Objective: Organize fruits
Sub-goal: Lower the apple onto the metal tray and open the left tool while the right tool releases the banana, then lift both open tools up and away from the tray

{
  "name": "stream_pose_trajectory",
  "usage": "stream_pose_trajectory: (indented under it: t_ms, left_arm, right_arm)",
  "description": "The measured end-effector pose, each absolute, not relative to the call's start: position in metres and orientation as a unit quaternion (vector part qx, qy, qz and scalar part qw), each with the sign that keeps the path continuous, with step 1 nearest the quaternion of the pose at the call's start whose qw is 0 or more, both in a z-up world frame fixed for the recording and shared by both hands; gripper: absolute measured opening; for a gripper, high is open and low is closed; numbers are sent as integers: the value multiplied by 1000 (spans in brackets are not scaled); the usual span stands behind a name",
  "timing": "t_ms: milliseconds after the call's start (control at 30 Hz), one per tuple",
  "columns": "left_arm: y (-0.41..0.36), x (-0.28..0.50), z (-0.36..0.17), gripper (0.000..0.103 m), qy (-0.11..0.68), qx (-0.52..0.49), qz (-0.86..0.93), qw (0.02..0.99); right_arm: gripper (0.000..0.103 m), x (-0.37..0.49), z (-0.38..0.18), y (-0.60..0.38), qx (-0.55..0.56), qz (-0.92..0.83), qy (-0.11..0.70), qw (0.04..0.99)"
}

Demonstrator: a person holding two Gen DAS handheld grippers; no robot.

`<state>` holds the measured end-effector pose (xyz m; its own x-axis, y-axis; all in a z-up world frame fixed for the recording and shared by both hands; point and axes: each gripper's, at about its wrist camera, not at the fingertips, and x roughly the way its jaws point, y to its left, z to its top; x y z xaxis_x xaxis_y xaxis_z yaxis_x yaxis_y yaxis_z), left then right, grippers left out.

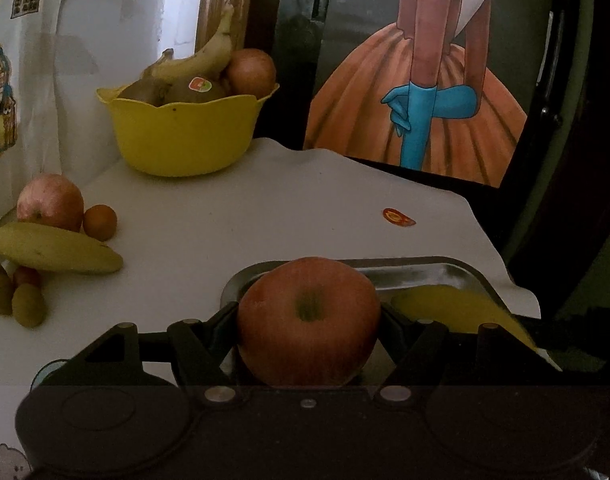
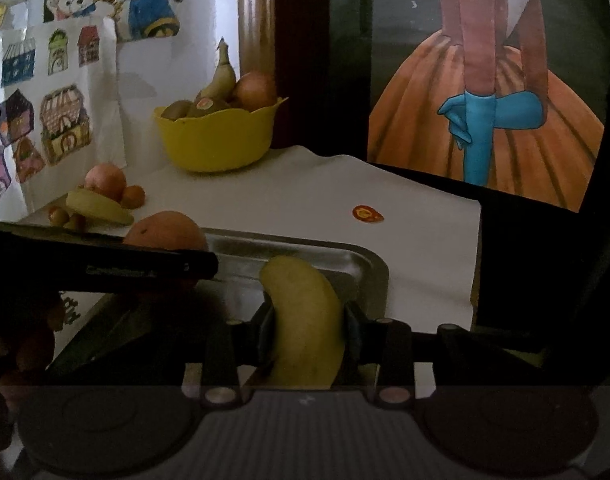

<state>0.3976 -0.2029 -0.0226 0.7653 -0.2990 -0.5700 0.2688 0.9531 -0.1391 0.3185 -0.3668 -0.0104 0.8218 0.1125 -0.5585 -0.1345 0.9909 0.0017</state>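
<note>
while the left wrist view looks down its fingers, the left hand-held gripper [image 1: 309,320] is clamped on a red apple [image 1: 309,320], pads pressed to both its sides, stem dimple facing the camera. right behind it sits a metal tray [image 1: 445,270] on the white desk [image 1: 265,220], and the apple hangs at the tray's near left corner, just above or just inside the rim, hard to call from this angle. a yellow banana [image 1: 457,306] slants in at the right. back left, loose fruit waits in a heap: another apple [image 1: 50,200], a small orange [image 1: 100,222], a second banana [image 1: 57,248], small green fruits [image 1: 28,305]. the yellow bowl [image 1: 185,136] at the back is already full.

over to the right wrist view, the right hand-held gripper [image 2: 305,332] is closed on that banana [image 2: 305,320], pinched across its middle, tip curving out over the tray [image 2: 369,264]. the held apple [image 2: 167,230] peeks over the dark body of the left tool at the tray's left end. a loose sticker [image 2: 367,214] lies on the desk beyond.

my read: this is the placing step, both fruits being carried to the tray together. next move calls for lowering each until it rests on the tray floor, then easing the fingers apart, apple gently so it doesn't roll, and keeping the two tools from bumping.
</note>
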Motion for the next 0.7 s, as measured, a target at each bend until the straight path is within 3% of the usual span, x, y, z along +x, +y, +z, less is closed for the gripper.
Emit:
stream_pose_trajectory:
  t_ms: [167, 233, 300, 433, 700]
  left_arm:
    - [-203, 398, -23, 74, 306, -18, -150, 940]
    - [-200, 396, -20, 75, 301, -25, -149, 941]
    - [-198, 391, -14, 84, 291, -29, -151, 944]
    - [-192, 373, 4, 95, 265, -37, -154, 951]
    - [-164, 313, 46, 102, 217, -59, -155, 962]
  right_arm:
    - [42, 320, -11, -364, -28, 59, 295, 953]
    - [47, 318, -11, -365, -27, 54, 293, 954]
    - [50, 313, -9, -365, -22, 56, 287, 956]
    - [72, 294, -2, -363, -17, 57, 263, 963]
    - [97, 227, 34, -352, -17, 49, 194, 980]
